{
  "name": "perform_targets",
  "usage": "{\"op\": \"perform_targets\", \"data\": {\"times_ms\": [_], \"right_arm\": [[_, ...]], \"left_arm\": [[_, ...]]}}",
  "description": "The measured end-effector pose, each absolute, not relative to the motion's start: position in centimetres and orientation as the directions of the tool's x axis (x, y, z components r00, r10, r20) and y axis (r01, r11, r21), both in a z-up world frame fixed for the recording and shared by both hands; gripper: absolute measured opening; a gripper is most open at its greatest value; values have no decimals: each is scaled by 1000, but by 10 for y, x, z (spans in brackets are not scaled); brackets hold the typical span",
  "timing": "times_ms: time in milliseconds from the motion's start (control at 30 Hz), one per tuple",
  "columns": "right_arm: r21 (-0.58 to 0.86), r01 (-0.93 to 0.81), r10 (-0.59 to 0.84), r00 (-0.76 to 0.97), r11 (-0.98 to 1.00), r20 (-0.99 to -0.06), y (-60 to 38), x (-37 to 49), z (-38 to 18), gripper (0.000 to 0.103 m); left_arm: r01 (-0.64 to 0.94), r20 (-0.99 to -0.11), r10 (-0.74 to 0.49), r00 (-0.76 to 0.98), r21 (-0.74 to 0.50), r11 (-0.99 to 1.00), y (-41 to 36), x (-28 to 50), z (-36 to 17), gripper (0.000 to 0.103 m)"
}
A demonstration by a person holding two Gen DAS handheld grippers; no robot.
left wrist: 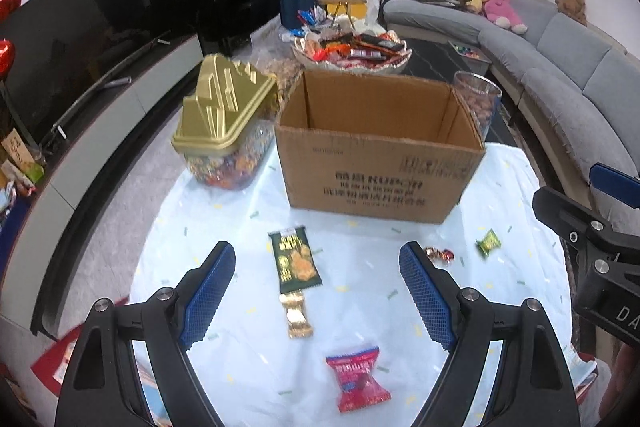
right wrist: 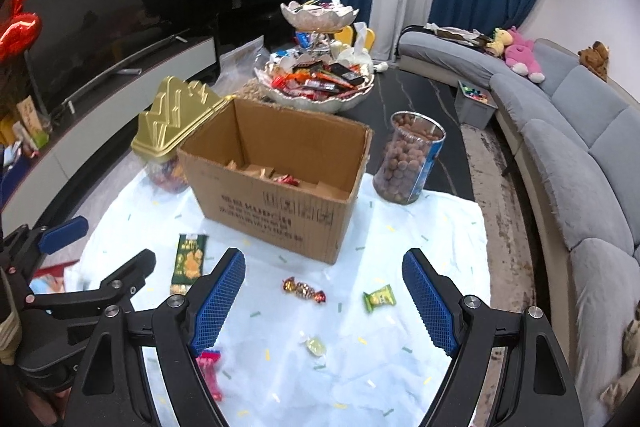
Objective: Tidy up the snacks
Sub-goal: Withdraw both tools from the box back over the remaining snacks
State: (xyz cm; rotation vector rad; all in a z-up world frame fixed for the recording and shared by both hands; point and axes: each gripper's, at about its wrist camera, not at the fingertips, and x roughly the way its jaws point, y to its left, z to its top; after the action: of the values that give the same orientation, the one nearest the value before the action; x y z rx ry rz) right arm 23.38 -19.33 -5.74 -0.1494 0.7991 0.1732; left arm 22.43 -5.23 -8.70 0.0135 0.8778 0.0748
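An open cardboard box stands on the pale cloth; in the right wrist view the box holds a few snacks. Loose snacks lie in front of it: a dark green packet, a gold wrapper, a red packet, a red-gold candy, a small green packet and a pale candy. My left gripper is open and empty above the green packet. My right gripper is open and empty above the candies.
A gold-lidded candy jar stands left of the box. A clear jar of brown balls stands to its right. A tiered snack bowl sits behind. A grey sofa curves along the right.
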Motion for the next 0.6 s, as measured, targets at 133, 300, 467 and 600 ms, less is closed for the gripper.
{"op": "perform_targets", "data": {"times_ms": [133,300,467,600], "right_arm": [[-71,-246,115,666,967,-737,-192,226,-69,82],[-86,-285,124,643,955,-756,-193,217,-88,82],[-99,-308,122,622,946,-774,-196,212,-106,82],[-110,-326,117,603,939,-789,-198,212,-121,82]], "left_arm": [[-73,-791,66,608,26,997,-56,215,-104,84],[-91,-815,67,576,17,996,-61,204,-125,84],[-112,-834,85,546,28,993,-64,192,-144,84],[-143,-852,93,516,21,990,-64,188,-159,85]]}}
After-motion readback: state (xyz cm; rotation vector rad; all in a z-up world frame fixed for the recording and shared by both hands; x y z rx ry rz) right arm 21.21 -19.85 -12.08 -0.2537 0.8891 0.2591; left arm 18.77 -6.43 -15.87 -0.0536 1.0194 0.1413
